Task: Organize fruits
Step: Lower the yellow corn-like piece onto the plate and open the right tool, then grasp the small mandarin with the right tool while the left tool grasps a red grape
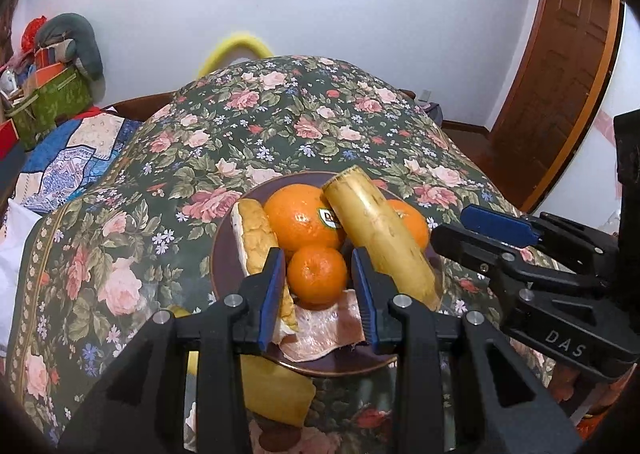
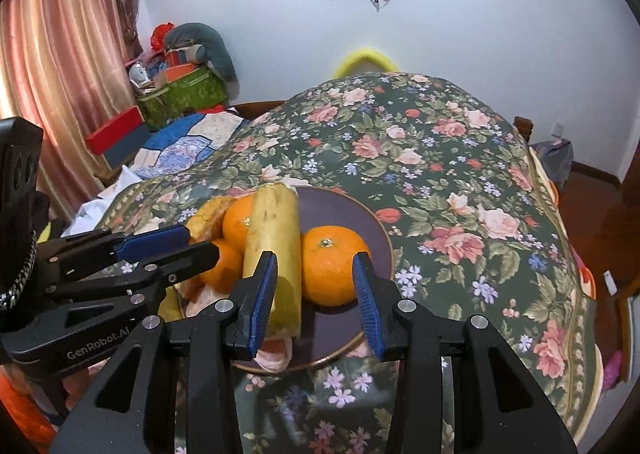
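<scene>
A dark purple plate [image 1: 224, 254] [image 2: 340, 210] on a floral tablecloth holds three oranges, a yellow cut cylinder [image 1: 380, 238] [image 2: 276, 250], a bread roll [image 1: 256, 234] and a ham slice [image 1: 320, 330]. My left gripper [image 1: 318, 290] is open, its blue pads either side of the small orange [image 1: 317, 274] without touching. My right gripper [image 2: 316, 294] is open around another orange [image 2: 332, 270], beside the cylinder. A large stickered orange [image 1: 302, 220] sits behind.
A yellow object [image 1: 276, 390] lies under the plate's near edge. The floral table [image 1: 320, 126] extends far back. A patchwork cloth and boxes [image 1: 52, 102] lie left. A wooden door [image 1: 560, 94] stands right. A curtain [image 2: 68, 54] hangs left.
</scene>
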### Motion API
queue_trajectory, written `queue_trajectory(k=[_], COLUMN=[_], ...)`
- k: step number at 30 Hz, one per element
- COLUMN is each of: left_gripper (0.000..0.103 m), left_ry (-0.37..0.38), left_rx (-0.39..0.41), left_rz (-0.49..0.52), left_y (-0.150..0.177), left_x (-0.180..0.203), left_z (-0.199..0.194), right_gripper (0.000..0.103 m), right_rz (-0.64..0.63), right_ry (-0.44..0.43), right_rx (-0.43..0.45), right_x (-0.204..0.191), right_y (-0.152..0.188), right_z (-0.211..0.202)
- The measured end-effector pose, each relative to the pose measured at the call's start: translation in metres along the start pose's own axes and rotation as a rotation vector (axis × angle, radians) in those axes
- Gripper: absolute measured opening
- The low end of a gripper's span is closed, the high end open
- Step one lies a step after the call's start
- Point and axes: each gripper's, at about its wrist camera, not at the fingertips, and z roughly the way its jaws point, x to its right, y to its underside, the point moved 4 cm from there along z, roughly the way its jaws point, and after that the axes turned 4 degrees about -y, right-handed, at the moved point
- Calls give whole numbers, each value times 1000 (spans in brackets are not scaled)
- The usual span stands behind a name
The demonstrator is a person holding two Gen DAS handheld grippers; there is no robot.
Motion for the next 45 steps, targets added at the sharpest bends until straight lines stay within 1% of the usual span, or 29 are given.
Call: queue_trajectory(k=[3, 4, 5, 7, 15, 16, 18, 19, 22, 24, 28, 30, 32, 40, 45], left_gripper=[34, 34, 36, 37, 38, 39, 44, 45, 47, 51, 53, 56, 57, 57, 57], left_ry=[0, -1, -3, -8, -5, -5, -8, -10, -10, -11, -15, -21, -19, -11, 0], left_rx=[-1, -1, 0, 1, -9, -8, -6, -5, -8, -12, -18, -24, -35, -96, -131], left_rz=[3, 2, 2, 1, -17, -16, -11, -9, -3, -1, 6, 6, 4, 11, 3], left_y=[2, 3, 4, 6, 17, 19, 24, 26, 34, 41, 54, 61, 69, 98, 108], left_x=[1, 0, 0, -1, -2, -2, 0, 1, 4, 6, 7, 7, 7, 9, 9], left_z=[-4, -6, -8, -12, -32, -35, -43, -46, -57, -64, -78, -83, -86, -79, -69], right_gripper=[36, 38, 40, 49, 52, 53, 54, 55, 56, 56, 56, 56, 56, 56, 56], right_rz=[0, 3, 6, 14, -1, -7, -18, -21, -17, -13, -9, 1, 9, 22, 43], right_ry=[3, 2, 1, 5, 46, 56, 71, 77, 80, 82, 97, 97, 100, 104, 94], right_rx=[2, 3, 4, 14, 20, 21, 23, 24, 23, 18, 6, -1, -15, -78, -118], right_x=[0, -1, -1, -2, -10, -12, -16, -18, -22, -25, -29, -29, -29, -27, -22], right_y=[3, 4, 6, 8, 18, 20, 24, 26, 33, 38, 49, 56, 65, 97, 111], right_z=[-3, -5, -7, -12, -29, -31, -36, -39, -48, -52, -59, -62, -64, -56, -45])
